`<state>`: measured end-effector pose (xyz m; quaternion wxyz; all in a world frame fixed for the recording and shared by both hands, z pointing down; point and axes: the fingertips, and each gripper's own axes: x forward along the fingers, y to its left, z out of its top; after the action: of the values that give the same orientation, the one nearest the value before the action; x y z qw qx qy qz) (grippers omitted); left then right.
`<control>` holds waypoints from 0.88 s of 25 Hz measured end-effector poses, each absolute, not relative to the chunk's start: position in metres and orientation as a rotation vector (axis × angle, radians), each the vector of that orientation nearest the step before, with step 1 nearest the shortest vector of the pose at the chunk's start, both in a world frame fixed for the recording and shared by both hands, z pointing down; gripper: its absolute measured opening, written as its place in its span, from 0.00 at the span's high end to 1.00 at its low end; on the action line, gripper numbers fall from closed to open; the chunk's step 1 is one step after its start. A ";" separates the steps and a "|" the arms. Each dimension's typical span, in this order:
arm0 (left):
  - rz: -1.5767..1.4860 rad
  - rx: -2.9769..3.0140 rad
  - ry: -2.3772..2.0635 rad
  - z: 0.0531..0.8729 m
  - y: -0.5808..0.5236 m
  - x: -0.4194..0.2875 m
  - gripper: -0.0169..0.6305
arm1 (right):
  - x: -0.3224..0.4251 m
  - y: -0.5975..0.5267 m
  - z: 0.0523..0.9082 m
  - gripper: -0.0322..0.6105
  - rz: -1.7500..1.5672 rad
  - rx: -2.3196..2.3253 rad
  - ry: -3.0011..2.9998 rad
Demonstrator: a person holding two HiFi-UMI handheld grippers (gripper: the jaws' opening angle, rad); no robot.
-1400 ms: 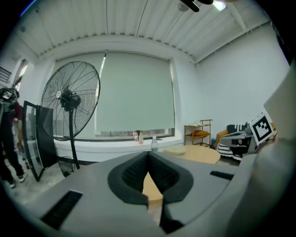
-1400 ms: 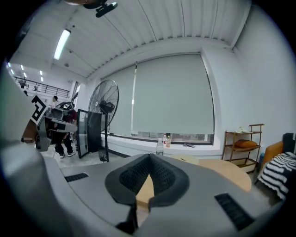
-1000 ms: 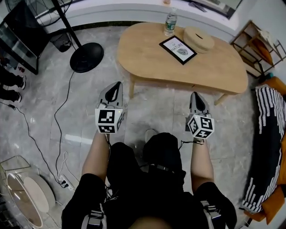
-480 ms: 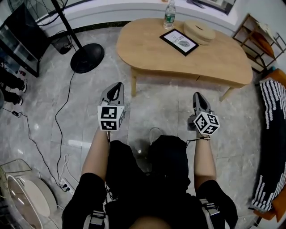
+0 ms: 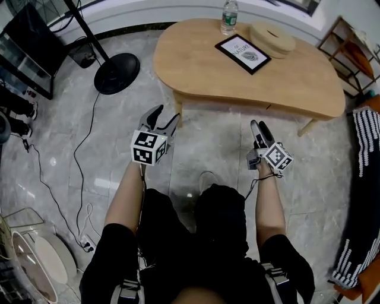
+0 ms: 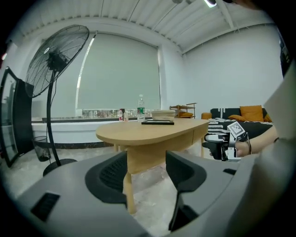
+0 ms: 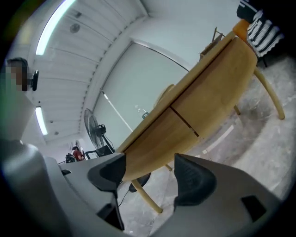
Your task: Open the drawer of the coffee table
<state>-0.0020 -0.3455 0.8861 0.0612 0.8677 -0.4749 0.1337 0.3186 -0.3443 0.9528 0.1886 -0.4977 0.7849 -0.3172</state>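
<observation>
The light wooden coffee table point(image 5: 196, 59) stands ahead of me on a grey marble floor. A thin seam point(image 7: 185, 121) in its apron marks the drawer front, which sits flush and shut; in the head view a small notch point(image 5: 268, 107) shows at the near edge. My left gripper point(image 5: 167, 114) hovers low, short of the table's left leg point(image 6: 129, 185). Its jaws are opening, with nothing between them. My right gripper point(image 5: 256, 126), rolled onto its side, points at the apron. Its jaws point(image 7: 150, 169) are opening too and hold nothing.
On the tabletop stand a water bottle point(image 5: 229, 16), a framed picture point(image 5: 243, 53) and a round wooden box point(image 5: 272, 37). A floor fan's round base point(image 5: 117, 73) and loose cables point(image 5: 83, 148) lie to the left. A shelf point(image 5: 350, 56) and a striped cushion point(image 5: 362, 196) are at the right.
Both grippers have sunk toward the floor and moved closer to the table. Both sets of jaws went from shut to apart. The right gripper rolled onto its side.
</observation>
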 end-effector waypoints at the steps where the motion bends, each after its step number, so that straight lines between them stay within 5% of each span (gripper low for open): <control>1: 0.400 2.613 -1.422 0.891 -0.353 -0.002 0.57 | 0.319 -0.351 0.959 0.42 -0.908 -1.400 2.205; 22: 0.402 2.609 -1.243 0.964 -0.472 0.021 0.57 | 0.324 -0.460 1.019 0.57 -1.010 -1.244 2.267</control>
<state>0.0211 -0.4719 0.9641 0.1119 0.8886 -0.4233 0.1368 0.3236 -0.4601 1.0193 0.1818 -0.4408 0.8029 -0.3577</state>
